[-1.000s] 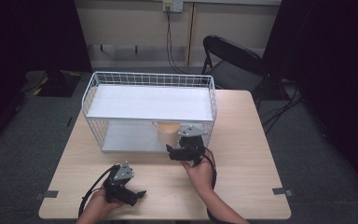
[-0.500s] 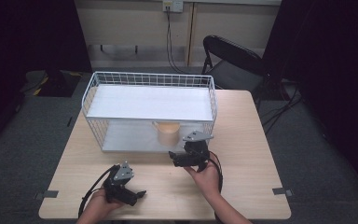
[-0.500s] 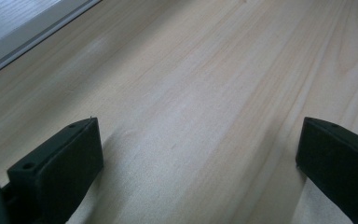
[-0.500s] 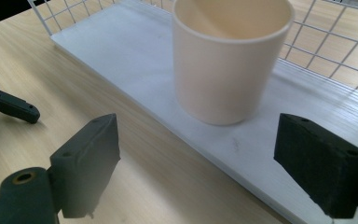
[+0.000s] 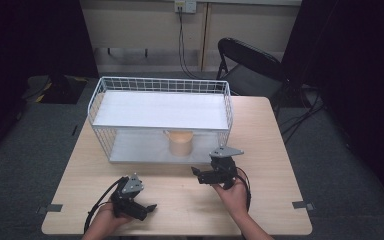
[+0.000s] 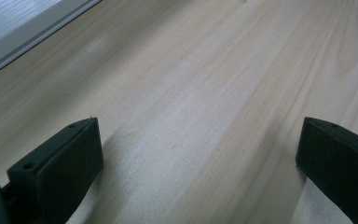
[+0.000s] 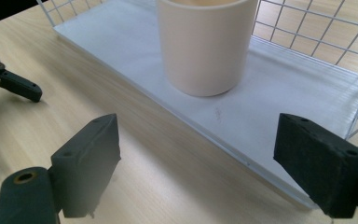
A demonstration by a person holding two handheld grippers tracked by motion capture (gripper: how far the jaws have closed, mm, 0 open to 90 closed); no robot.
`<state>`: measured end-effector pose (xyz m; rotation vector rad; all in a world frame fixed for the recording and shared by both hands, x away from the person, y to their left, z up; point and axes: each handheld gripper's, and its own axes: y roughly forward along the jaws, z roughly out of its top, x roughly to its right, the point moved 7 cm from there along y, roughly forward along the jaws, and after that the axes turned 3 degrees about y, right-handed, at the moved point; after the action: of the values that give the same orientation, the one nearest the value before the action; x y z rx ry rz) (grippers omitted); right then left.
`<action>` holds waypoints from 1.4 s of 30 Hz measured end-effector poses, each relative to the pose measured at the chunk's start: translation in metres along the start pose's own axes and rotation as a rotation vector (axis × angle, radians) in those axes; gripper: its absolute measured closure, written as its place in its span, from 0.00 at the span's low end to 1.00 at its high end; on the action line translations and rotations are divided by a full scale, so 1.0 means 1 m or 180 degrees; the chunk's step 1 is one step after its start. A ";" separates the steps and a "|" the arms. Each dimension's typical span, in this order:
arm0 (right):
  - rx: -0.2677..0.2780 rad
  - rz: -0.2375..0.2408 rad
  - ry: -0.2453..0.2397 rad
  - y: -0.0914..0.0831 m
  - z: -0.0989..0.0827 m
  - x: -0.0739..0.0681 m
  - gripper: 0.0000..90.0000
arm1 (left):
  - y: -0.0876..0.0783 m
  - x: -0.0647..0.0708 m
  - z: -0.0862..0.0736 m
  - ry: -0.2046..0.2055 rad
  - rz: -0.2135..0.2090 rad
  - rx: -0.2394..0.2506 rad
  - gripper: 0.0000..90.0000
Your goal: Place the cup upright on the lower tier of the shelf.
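Note:
A cream-coloured cup (image 5: 180,143) (image 7: 205,44) stands upright on the white lower shelf of a wire rack (image 5: 160,85). My right gripper (image 5: 203,175) (image 7: 198,144) hovers over the table just in front of that shelf. It is open wide, with the cup a short way beyond its jaws and nothing between them. My left gripper (image 5: 142,207) (image 6: 198,140) rests low near the table's front edge, open, with bare wood between its jaws. One of its jaws shows at the left of the right gripper view.
The rack's upper white board (image 5: 160,110) covers the cup from above. Wire mesh (image 7: 317,32) closes the rack's right end. The wooden table (image 5: 265,145) has free room right of the rack. A black folding chair (image 5: 250,65) stands behind the table.
My right gripper has drawn back from the rack's lower shelf toward the person and slightly right; the cup stays on the shelf. The left gripper has not moved.

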<state>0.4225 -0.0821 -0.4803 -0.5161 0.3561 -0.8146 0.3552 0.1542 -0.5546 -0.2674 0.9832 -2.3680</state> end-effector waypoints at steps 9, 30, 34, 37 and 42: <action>-0.0008 0.0051 -0.0085 -0.012 -0.006 0.003 0.16 | 0.000 0.000 0.000 -0.0012 0.0013 0.0009 0.00; 0.0004 0.0049 -0.0083 -0.033 -0.015 0.019 0.16 | 0.000 0.000 0.000 -0.0021 0.0018 0.0008 0.00; 0.0011 0.0061 -0.0084 -0.036 -0.016 0.021 0.16 | 0.000 0.000 0.000 -0.0021 0.0017 0.0006 0.00; 0.0016 0.0058 -0.0078 -0.039 -0.017 0.023 0.16 | 0.000 0.000 0.000 -0.0020 0.0017 0.0007 0.00; 0.0030 0.0062 -0.0075 -0.043 -0.018 0.024 0.16 | 0.000 0.000 0.000 -0.0021 0.0017 0.0006 0.00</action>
<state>0.4039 -0.1306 -0.4734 -0.5122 0.3349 -0.7904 0.3550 0.1546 -0.5546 -0.2715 0.9775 -2.3615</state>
